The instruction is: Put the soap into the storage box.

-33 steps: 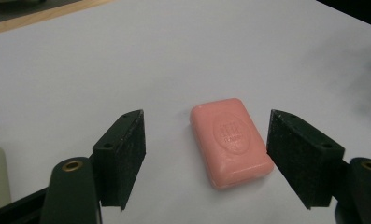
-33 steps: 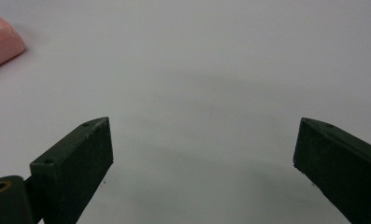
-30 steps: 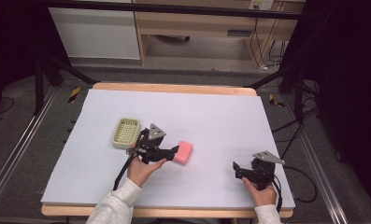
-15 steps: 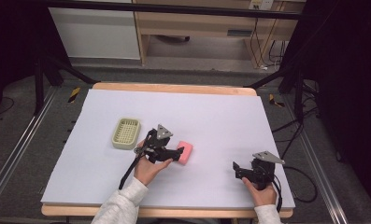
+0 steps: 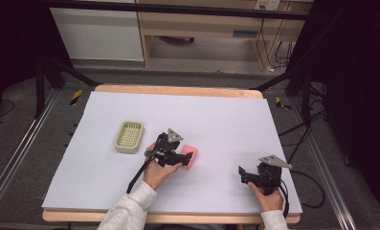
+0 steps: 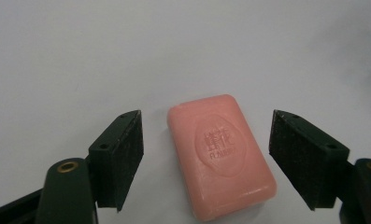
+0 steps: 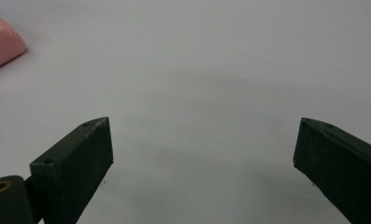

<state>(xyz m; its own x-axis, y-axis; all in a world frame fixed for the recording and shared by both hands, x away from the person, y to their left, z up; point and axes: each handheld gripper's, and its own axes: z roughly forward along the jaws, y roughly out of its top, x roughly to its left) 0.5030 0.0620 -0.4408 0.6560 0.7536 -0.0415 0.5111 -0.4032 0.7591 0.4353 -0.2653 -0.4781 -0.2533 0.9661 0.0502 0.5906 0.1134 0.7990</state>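
Green soap dish [image 5: 129, 137] beside pink soap [image 5: 190, 156]

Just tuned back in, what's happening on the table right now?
A person works at the white table with a gripper in each hand. The left gripper is over the pink soap bar, which lies flat on the table between its jaws. The jaws have just been opening and stand clear of the bar on both sides, so it isn't gripped. A green soap dish sits apart to the left, with nothing in it. The right gripper rests open near the table's front right, holding nothing.
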